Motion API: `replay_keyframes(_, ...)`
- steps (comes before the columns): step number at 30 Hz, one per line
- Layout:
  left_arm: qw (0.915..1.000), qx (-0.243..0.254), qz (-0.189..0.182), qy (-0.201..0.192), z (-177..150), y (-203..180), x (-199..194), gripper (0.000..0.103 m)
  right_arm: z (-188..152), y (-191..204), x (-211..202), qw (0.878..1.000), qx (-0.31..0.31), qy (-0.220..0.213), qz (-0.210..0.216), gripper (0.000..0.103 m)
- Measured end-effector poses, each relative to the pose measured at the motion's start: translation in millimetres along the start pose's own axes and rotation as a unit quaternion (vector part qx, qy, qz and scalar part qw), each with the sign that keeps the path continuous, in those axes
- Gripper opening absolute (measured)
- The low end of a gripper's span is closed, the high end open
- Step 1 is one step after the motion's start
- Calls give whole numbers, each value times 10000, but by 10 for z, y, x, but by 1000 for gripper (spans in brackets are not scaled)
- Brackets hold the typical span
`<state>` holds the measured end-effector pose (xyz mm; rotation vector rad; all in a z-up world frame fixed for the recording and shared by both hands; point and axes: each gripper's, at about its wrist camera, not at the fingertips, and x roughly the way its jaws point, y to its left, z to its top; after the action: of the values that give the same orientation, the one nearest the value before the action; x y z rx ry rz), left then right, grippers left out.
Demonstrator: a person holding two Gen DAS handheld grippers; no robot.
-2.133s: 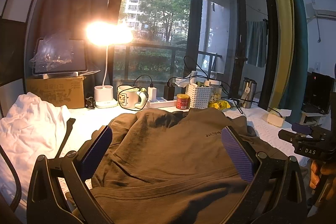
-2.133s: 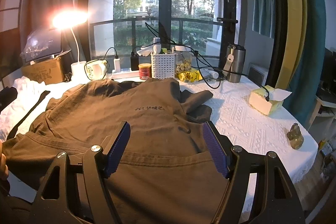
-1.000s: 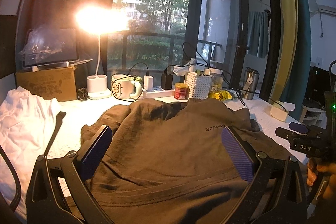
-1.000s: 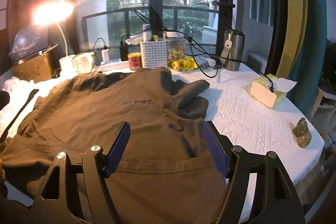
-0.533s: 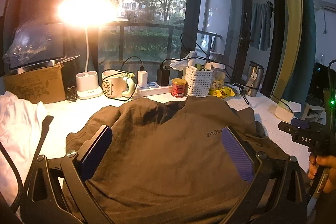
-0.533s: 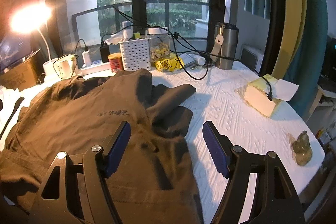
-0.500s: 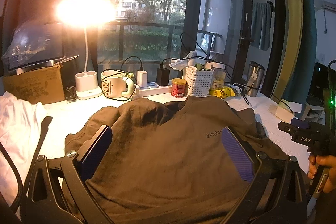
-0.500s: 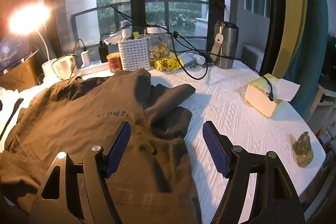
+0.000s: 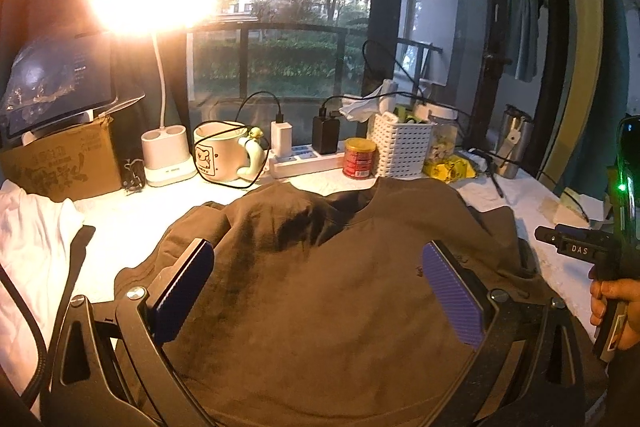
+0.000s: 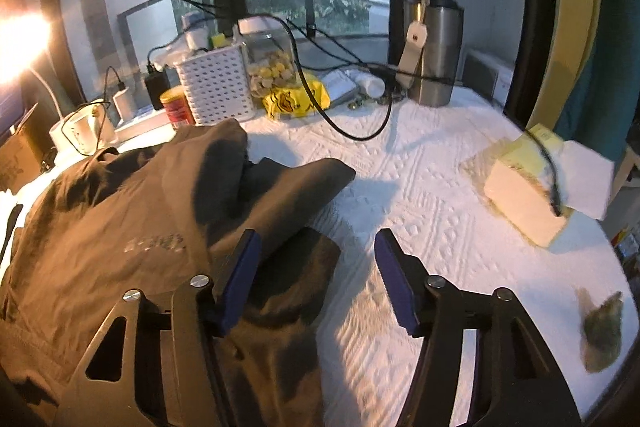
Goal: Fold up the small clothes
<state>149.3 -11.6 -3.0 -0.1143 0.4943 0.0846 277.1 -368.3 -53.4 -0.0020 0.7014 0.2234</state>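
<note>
A brown T-shirt [image 9: 328, 291] lies spread on the white table, neckline toward the window. It also shows in the right wrist view [image 10: 132, 227], with its right sleeve [image 10: 296, 183] bunched on the cloth. My left gripper [image 9: 316, 291] is open and empty above the shirt's middle. My right gripper [image 10: 316, 267] is open and empty, jaws narrower than before, over the sleeve's edge. The right gripper's handle and a hand [image 9: 608, 291] show at the right of the left wrist view.
A white garment [image 9: 28, 247] lies at the left. At the back stand a lit desk lamp [image 9: 160, 3], mug [image 9: 220, 155], power strip, red can [image 10: 176, 107], white basket [image 10: 216, 83] and steel tumbler [image 10: 432, 51]. A tissue box [image 10: 528, 195] and small figurine [image 10: 604, 327] sit right.
My right gripper has swung right and forward to the shirt's right sleeve, and its jaws have narrowed. My left gripper has moved forward and a little left over the shirt.
</note>
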Motion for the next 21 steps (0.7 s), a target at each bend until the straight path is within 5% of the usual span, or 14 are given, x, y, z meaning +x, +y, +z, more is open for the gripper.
replay_keyframes(6, 9997, 15, 138, 199, 13, -6, 143, 102, 51, -81, 389, 9985, 138, 446, 293, 60)
replay_keyframes(10, 9994, 42, 171, 290, 16, -37, 205, 102, 27, -44, 556, 9955, 110, 772, 534, 27)
replay_keyframes(13, 9993, 72, 173, 329, 14, -71, 227, 102, 10, 49, 563, 9952, -126, 800, 552, 16)
replay_keyframes(21, 9993, 183, 118, 307, 12, -175, 188, 102, -9, -122, 416, 9964, 36, 546, 652, 6)
